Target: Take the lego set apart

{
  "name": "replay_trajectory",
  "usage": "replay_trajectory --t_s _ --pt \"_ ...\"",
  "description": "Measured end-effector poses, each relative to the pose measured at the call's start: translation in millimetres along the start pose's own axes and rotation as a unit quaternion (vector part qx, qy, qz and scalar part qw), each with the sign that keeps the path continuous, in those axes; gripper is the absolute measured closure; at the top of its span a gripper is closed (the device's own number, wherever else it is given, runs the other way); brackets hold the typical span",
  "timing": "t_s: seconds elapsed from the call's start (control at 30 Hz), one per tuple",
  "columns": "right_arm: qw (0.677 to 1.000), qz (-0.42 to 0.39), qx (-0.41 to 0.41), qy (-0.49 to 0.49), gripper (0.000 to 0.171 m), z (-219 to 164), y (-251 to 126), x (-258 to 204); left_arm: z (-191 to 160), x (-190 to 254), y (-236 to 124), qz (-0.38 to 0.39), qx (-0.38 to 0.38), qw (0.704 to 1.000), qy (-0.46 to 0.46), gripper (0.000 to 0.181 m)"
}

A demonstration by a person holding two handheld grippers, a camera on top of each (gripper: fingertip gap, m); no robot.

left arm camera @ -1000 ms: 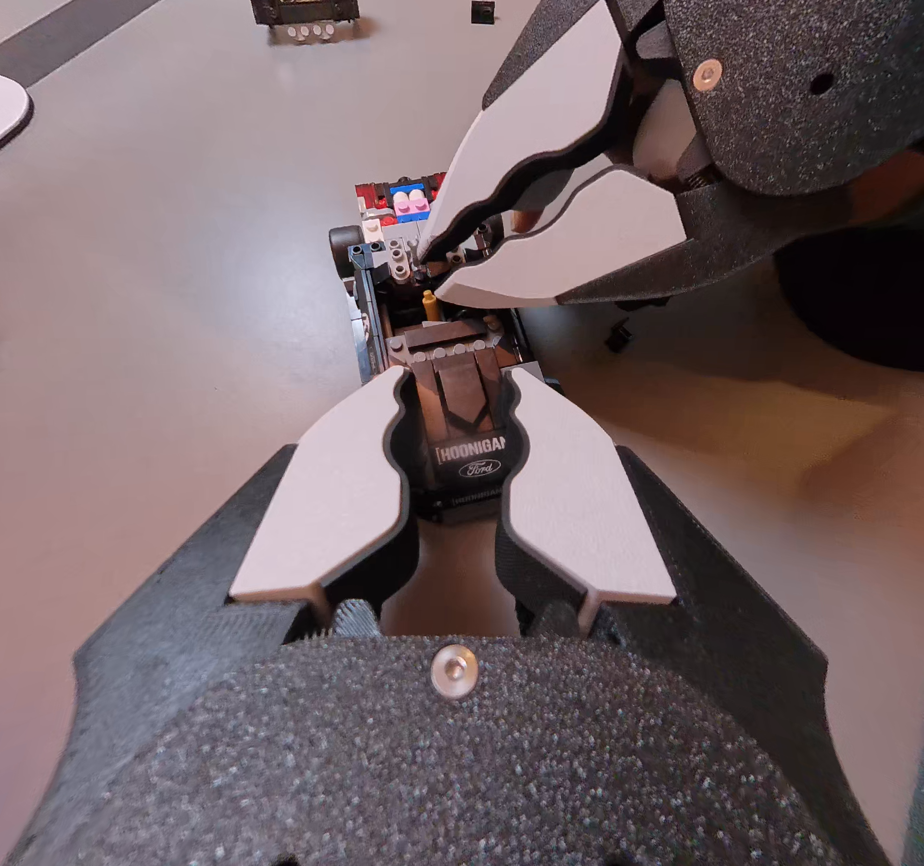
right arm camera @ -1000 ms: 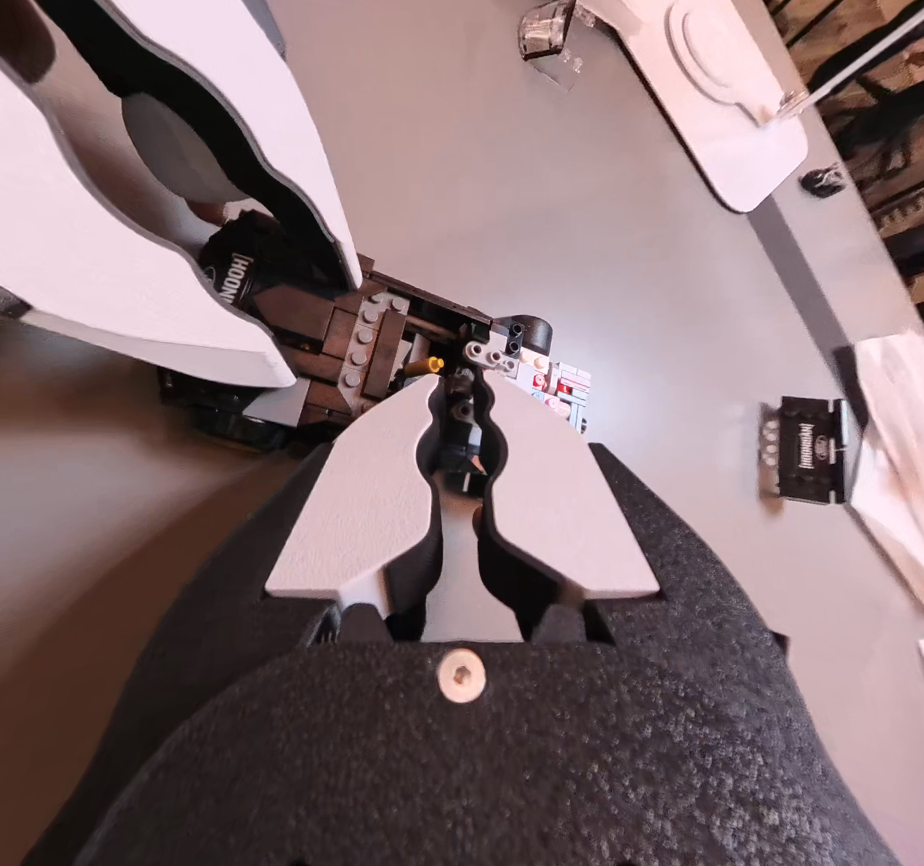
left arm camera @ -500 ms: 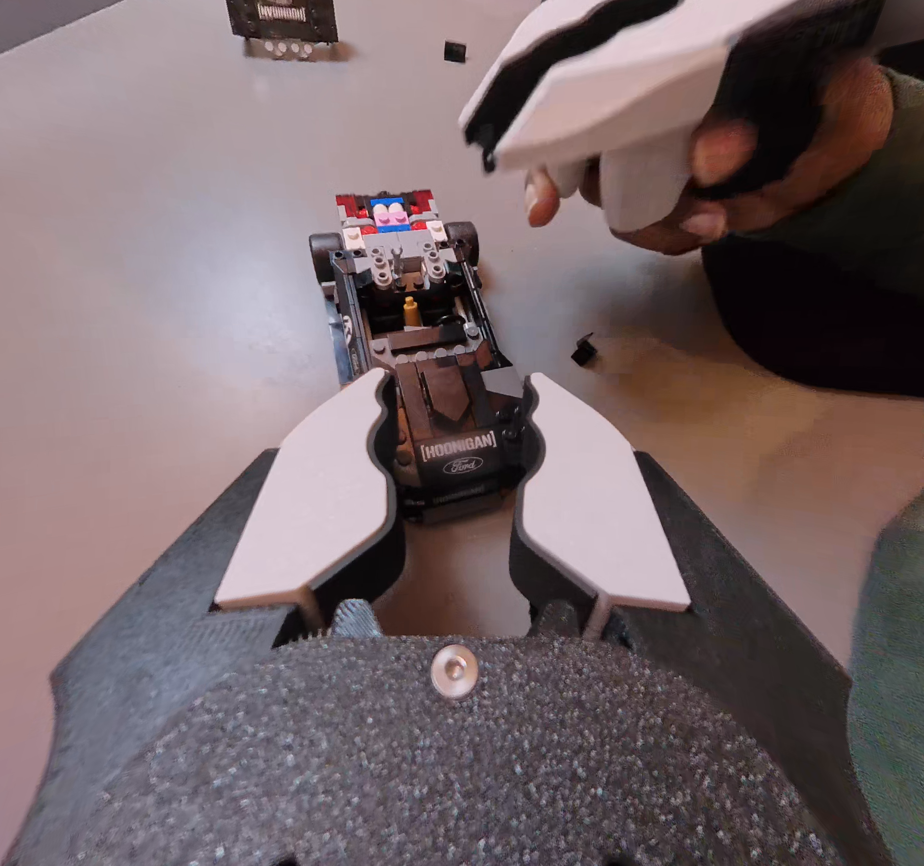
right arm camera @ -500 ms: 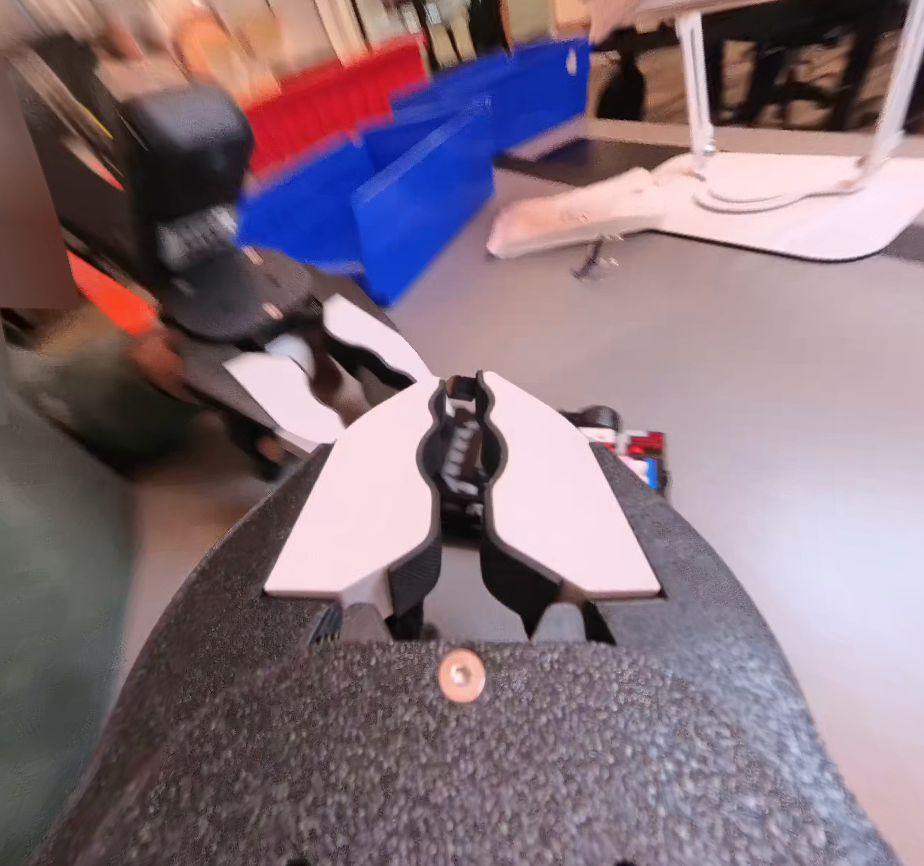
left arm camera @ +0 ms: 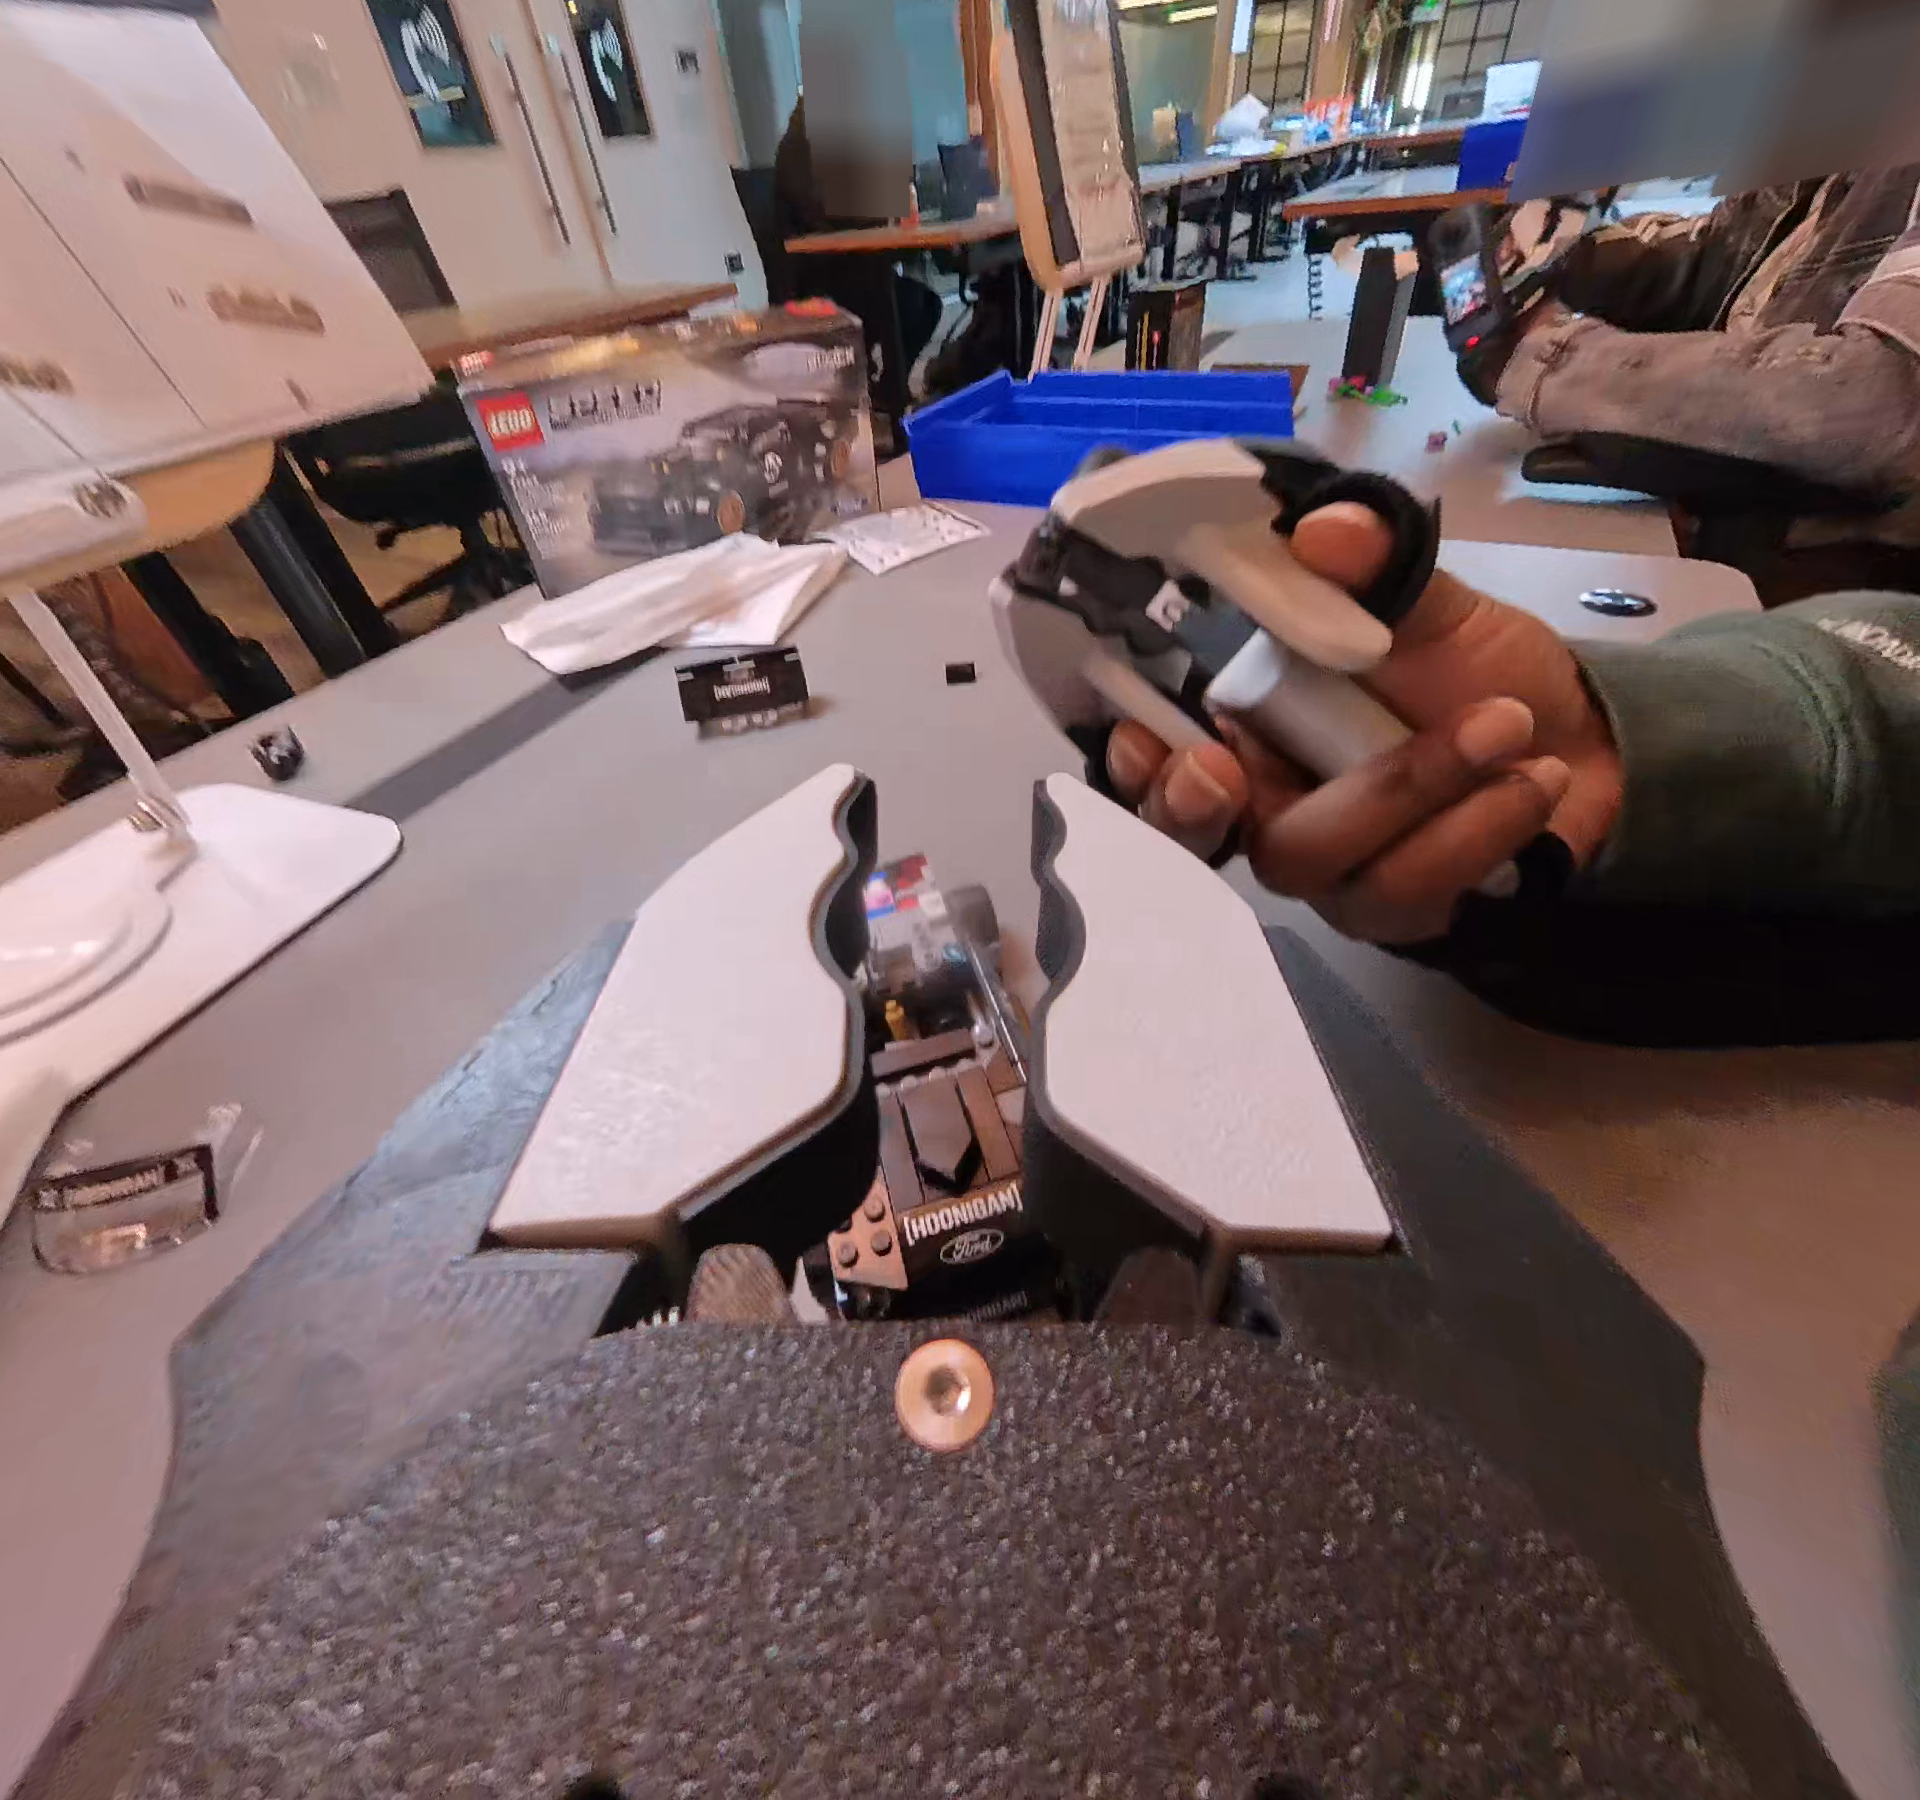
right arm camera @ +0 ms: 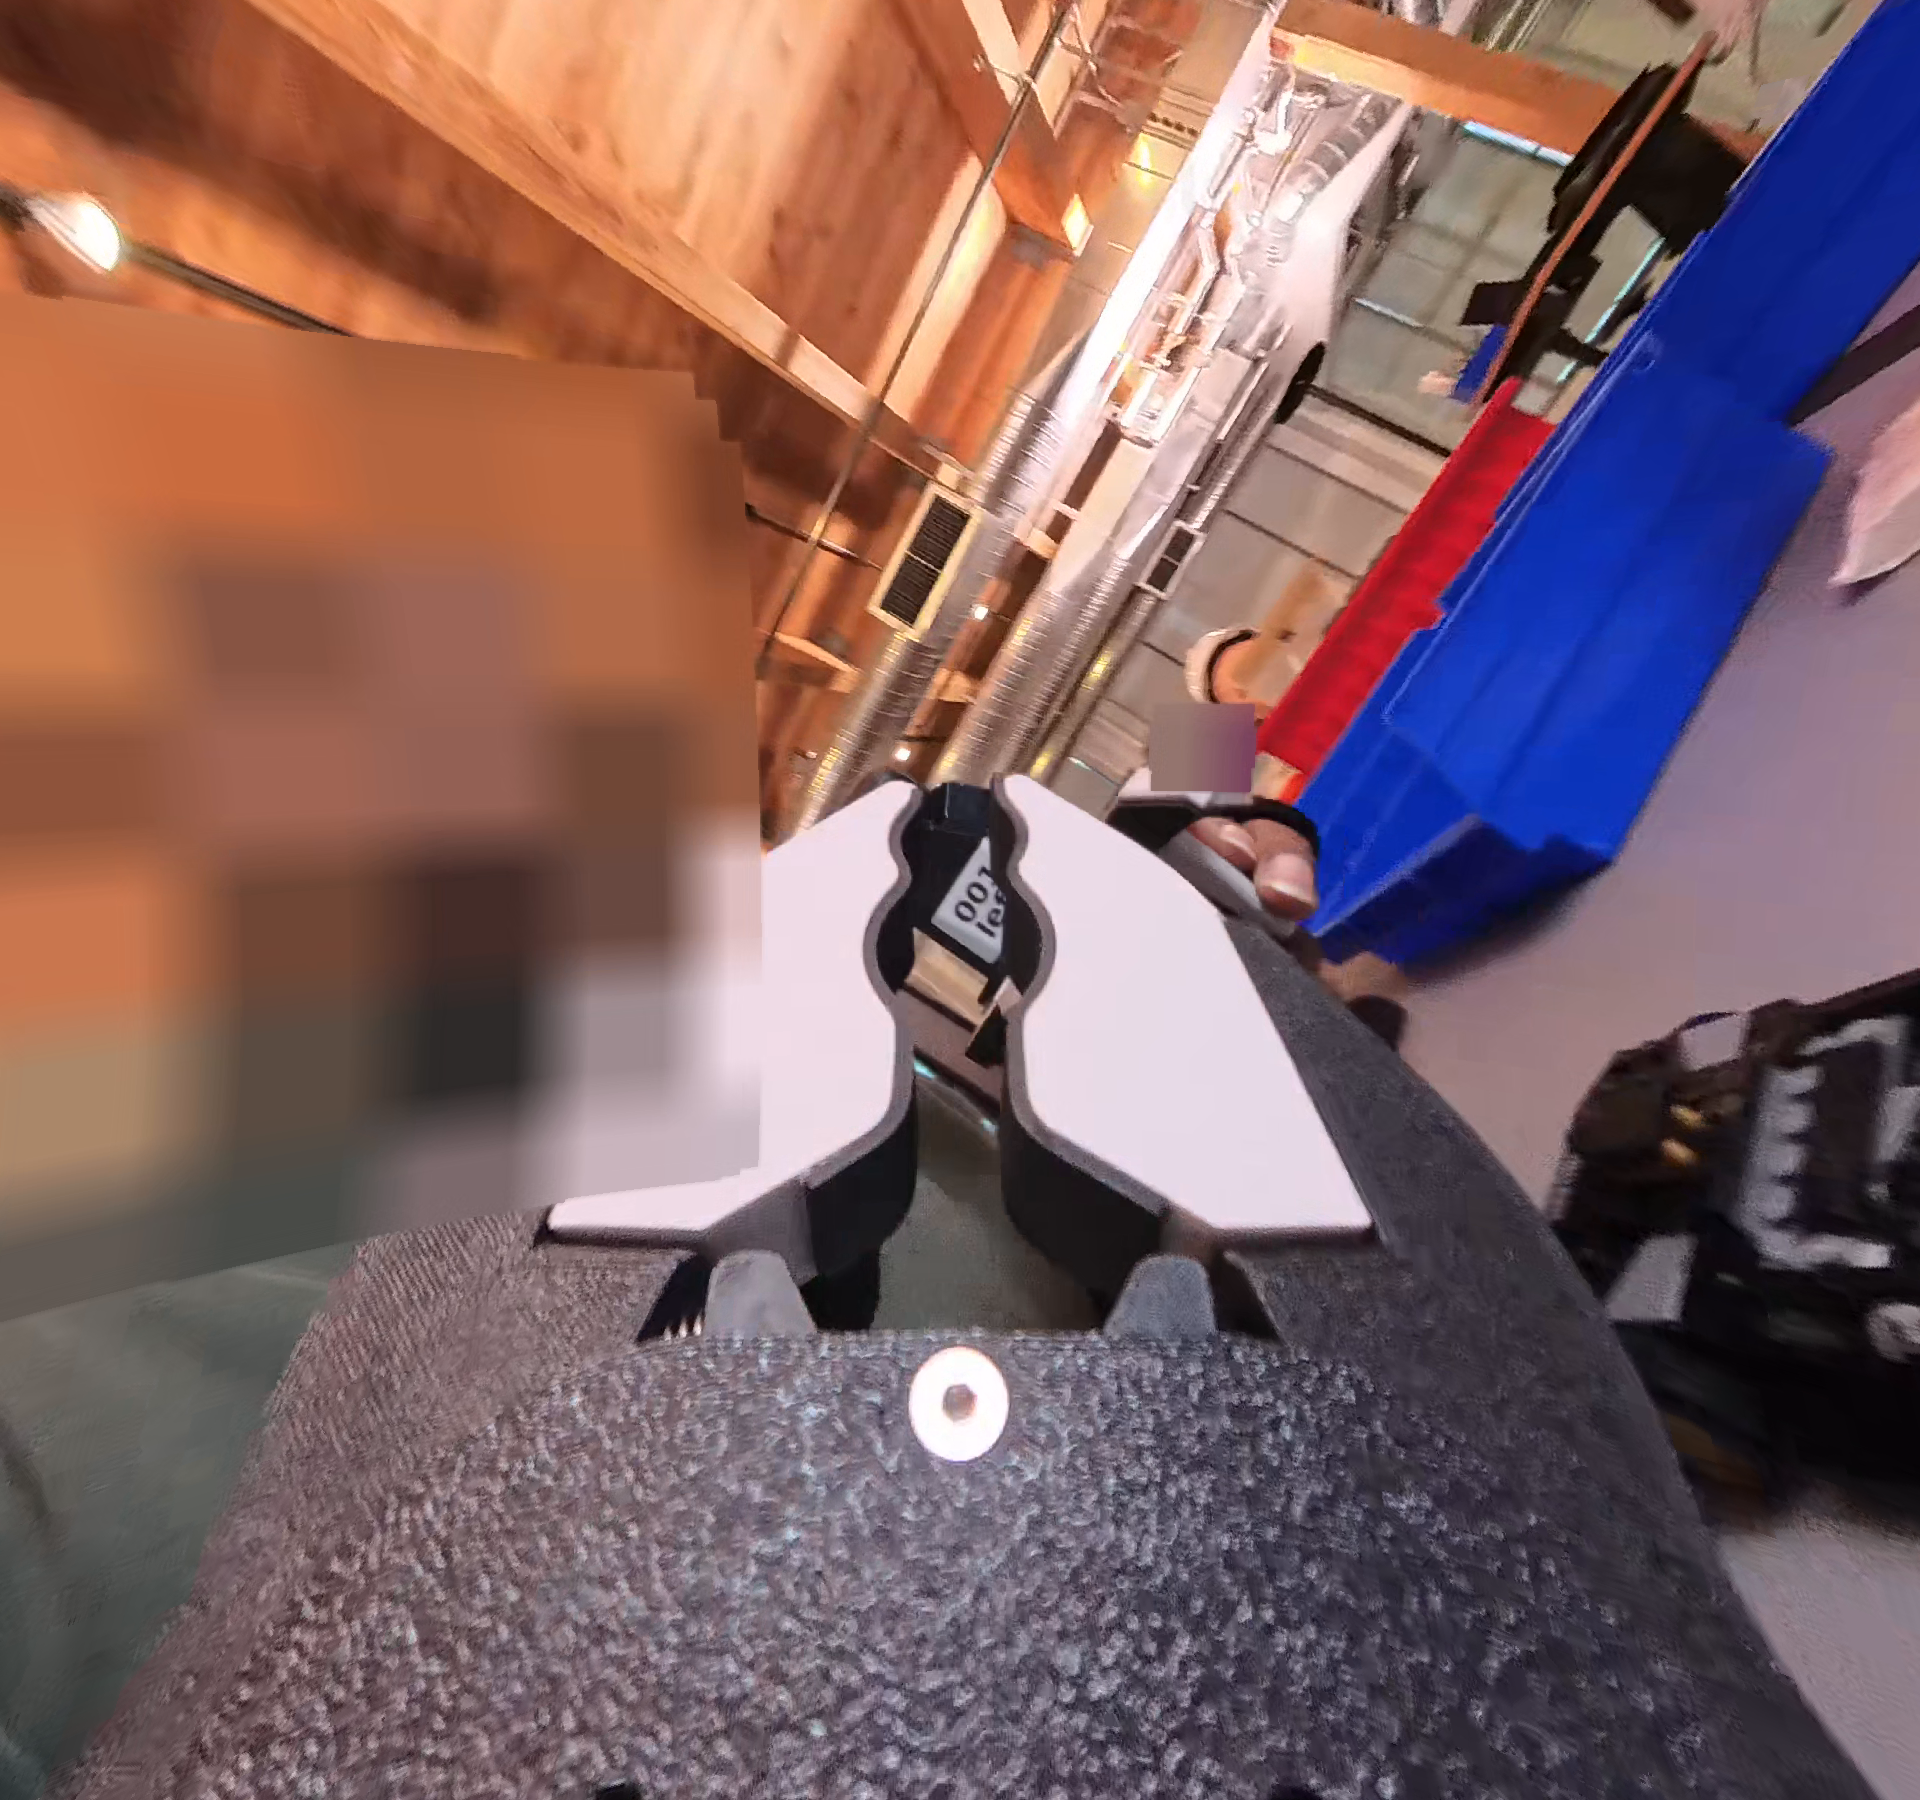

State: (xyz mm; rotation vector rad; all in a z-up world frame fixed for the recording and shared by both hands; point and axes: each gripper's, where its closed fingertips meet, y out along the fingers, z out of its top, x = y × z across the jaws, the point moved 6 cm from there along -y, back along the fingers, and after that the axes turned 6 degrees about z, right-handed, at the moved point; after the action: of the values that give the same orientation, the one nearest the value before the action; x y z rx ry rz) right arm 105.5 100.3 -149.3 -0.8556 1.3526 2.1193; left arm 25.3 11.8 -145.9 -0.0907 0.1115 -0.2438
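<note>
Lego car [left arm camera: 940, 1116] sits on the grey table [left arm camera: 540, 857] between the fingers of your left gripper [left arm camera: 945, 805], its black nose toward the camera and its red, blue and pink bricks at the far end. Your left jaws stand apart with the car's body in the gap; whether the pads touch its sides I cannot tell. The same car shows blurred at the right edge of the right wrist view [right arm camera: 1756, 1220].

Your right gripper [right arm camera: 956, 794] is lifted off the table and tilted toward the ceiling, its jaws nearly together at the tips, with a small black piece [right arm camera: 951, 808] pinched between them. From the left wrist view, your right hand [left arm camera: 1382, 763] holds that gripper above and to the right of the car.

Farther out on the table lie a black printed plate [left arm camera: 743, 692], a small black brick [left arm camera: 960, 673], a clear windscreen piece [left arm camera: 125, 1200], white plastic bags [left arm camera: 675, 597], the set's box [left arm camera: 675, 462] and a blue bin [left arm camera: 1101, 431].
</note>
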Motion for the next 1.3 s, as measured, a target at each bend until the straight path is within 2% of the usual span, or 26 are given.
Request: replay_trajectory --t_s 0.27,0.37,0.43,0.63,0.7,0.8,0.9,0.97,1.1,1.3 --pt "0.999 0.003 -0.014 0.046 0.16 -22 8 10 18 12 -8 0.003 0.06 0.996 0.064 0.158" --pt "0.999 -0.013 -0.033 0.031 0.16 -26 9 11 16 16 -10 0.006 0.057 0.993 0.1 0.163" --pt "0.999 -0.023 -0.043 0.018 0.159 -28 10 10 14 21 -11 -0.001 0.059 0.991 0.121 0.173" --pt "0.994 -0.062 -0.082 -0.033 0.159 -29 10 7 10 22 -15 -0.002 0.07 0.99 0.125 0.173" --pt "0.991 -0.067 -0.105 -0.055 0.159 -30 11 3 9 23 -18 -0.026 0.084 0.992 0.095 0.173" --pt "0.979 -0.069 -0.155 -0.11 0.154 -33 13 -5 9 18 -24 -0.09 0.107 0.99 -0.01 0.173" --pt "0.956 -0.085 -0.215 -0.18 0.153 -35 16 -12 6 13 -27 -0.17 0.113 0.97 -0.131 0.173" --pt "0.937 -0.1 -0.248 -0.224 0.155 -37 19 -15 5 11 -28 -0.205 0.119 0.955 -0.179 0.173" --pt "0.918 -0.12 -0.281 -0.252 0.162 -36 24 -16 4 9 -30 -0.231 0.122 0.941 -0.213 0.173" --pt "0.877 -0.168 -0.295 -0.339 0.163 -36 27 -16 1 7 -30 -0.218 0.106 0.943 -0.228 0.173"
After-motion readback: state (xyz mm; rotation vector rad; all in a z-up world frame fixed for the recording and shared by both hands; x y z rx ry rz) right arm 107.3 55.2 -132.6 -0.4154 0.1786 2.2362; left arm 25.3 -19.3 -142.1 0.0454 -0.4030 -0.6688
